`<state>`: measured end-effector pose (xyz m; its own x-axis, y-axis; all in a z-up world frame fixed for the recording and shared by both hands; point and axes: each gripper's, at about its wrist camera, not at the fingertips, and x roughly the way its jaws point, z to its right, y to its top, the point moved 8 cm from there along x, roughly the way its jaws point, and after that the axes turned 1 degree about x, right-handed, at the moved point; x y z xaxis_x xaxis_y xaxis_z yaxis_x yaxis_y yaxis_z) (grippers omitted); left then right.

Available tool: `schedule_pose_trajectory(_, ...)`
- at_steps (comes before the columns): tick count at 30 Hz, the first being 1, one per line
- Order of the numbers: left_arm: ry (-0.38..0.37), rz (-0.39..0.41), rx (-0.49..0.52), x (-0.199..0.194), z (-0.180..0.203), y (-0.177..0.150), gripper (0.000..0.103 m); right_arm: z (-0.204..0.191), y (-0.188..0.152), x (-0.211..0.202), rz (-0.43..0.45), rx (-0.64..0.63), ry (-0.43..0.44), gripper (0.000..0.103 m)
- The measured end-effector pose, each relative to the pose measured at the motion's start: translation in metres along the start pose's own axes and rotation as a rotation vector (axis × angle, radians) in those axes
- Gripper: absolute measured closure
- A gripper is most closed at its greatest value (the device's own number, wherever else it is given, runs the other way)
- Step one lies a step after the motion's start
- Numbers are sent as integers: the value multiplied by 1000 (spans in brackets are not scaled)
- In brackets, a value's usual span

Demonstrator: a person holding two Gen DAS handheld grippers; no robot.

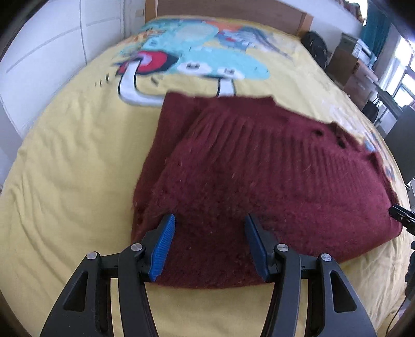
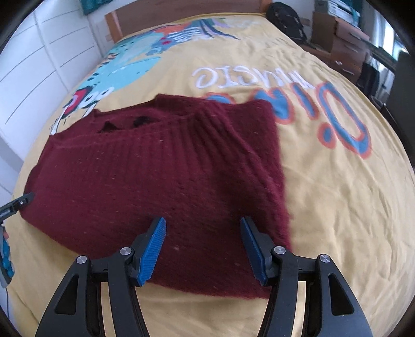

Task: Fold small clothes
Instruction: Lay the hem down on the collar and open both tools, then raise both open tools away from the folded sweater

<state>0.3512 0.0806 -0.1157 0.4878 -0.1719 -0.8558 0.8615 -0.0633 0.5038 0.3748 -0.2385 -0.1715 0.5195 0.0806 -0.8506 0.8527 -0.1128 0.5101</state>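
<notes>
Where the left wrist view looks down, a maroon knitted sweater (image 1: 259, 166) lies on a yellow printed bedspread (image 1: 64, 168), already doubled over itself, its ribbed hem band uppermost and a lower layer showing along its left and far edges. Left gripper (image 1: 208, 246): jaws apart, blue pads (image 1: 163, 248) poised over the near folded edge, nothing clamped between them; whether the tips touch the knit cannot be told. Tip of the other tool shows at the right margin, just beside the sweater's right corner. Background: wooden headboard (image 1: 233, 13), white cupboard doors, cardboard boxes by a window. Right wrist view: the same sweater (image 2: 155, 168) sits left of centre on the bedspread (image 2: 337, 194), beside large printed lettering (image 2: 337, 121). Right gripper (image 2: 202, 248): jaws likewise apart over the near edge towards the sweater's right side, holding nothing. Step in hand, by judgement: one fold is laid, and both grippers are placed along the near edge for the following one. Next move calls for lowering both sets of pads to pinch all layers of that edge together, evenly at each side, then carrying it over without dragging the lower layer askew.
</notes>
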Motion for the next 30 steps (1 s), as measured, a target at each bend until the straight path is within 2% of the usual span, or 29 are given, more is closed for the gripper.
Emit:
schedule_pose_trajectory(5,-16,26,-18,-16,2,7,53,13,2,-28,39,34,-12,42)
schedule_pose_trajectory(12,-28,96,-24,-61,8,12,53,30,-2,-88,110,70,-19,42)
schedule_pose_trajectory(24,-47,121,-74,-136,-7,-16,53,44,-33,-166,180,124,-23,42)
schedule_pose_trajectory(27,-58,130,-99,-150,-15,-26,48,47,-43,-181,191,137,-21,42)
schedule_pose_trajectory(30,-69,130,-126,-161,-20,-37,47,47,-54,-196,203,140,-22,42)
